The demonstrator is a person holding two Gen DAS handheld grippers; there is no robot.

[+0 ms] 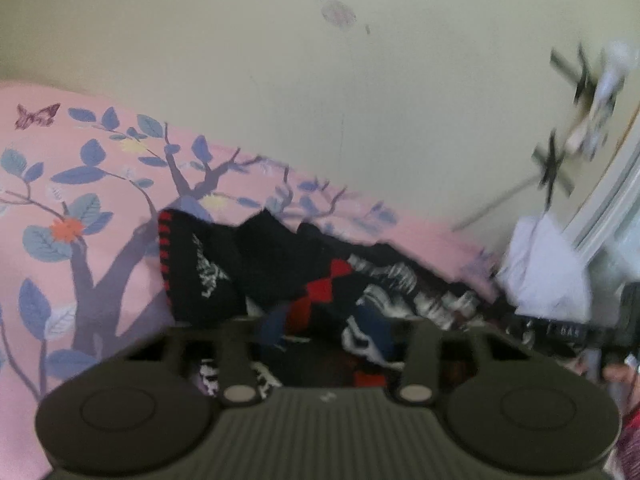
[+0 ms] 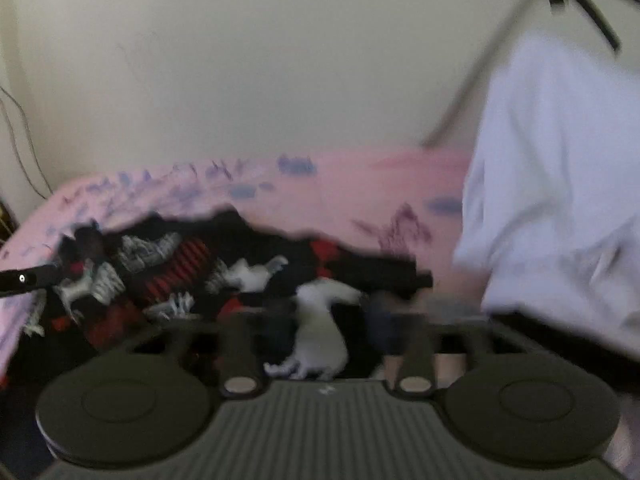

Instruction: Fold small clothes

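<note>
A heap of small dark clothes (image 1: 304,276), black with red, white and blue patterns, lies on a pink floral bedsheet (image 1: 80,208). My left gripper (image 1: 326,332) is open just above the near edge of the heap, holding nothing. In the right wrist view the same heap (image 2: 192,272) shows, with a white piece (image 2: 320,328) on it. My right gripper (image 2: 326,332) is open over that white piece, empty. The left gripper's finger (image 2: 24,280) pokes in at the left edge. Both views are blurred.
A cream wall (image 1: 320,100) rises behind the bed. The person's white shirt (image 2: 560,200) fills the right side of the right wrist view and shows at the right of the left wrist view (image 1: 548,268). Dark taped crosses (image 1: 554,168) mark the wall.
</note>
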